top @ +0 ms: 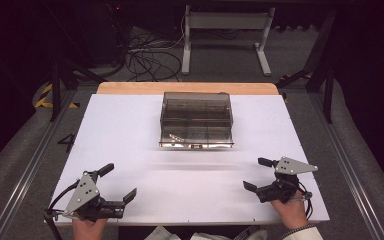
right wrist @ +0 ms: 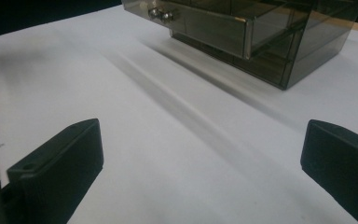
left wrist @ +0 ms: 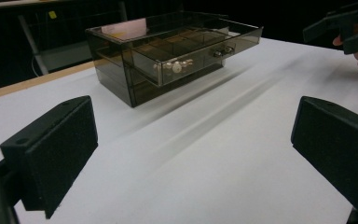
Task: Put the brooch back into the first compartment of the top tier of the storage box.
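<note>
A smoky clear plastic drawer box (top: 196,116) stands at the middle back of the white table (top: 130,140). Its upper drawer (left wrist: 186,58) is pulled out toward me, with small pale beads (left wrist: 173,66) lying in it and two metal knobs (right wrist: 161,15) on its front. My left gripper (top: 116,182) rests near the front left corner, jaws wide apart, nothing between them. My right gripper (top: 256,174) sits near the front right edge, also open and empty. Both are well short of the box, and the right gripper (left wrist: 340,28) also appears far off in the left gripper view.
A wooden strip (top: 187,88) borders the table's far edge. Beyond it are a white table frame (top: 225,30) and loose cables (top: 147,57) on the floor. Black stand legs (top: 60,85) flank the table at both back corners.
</note>
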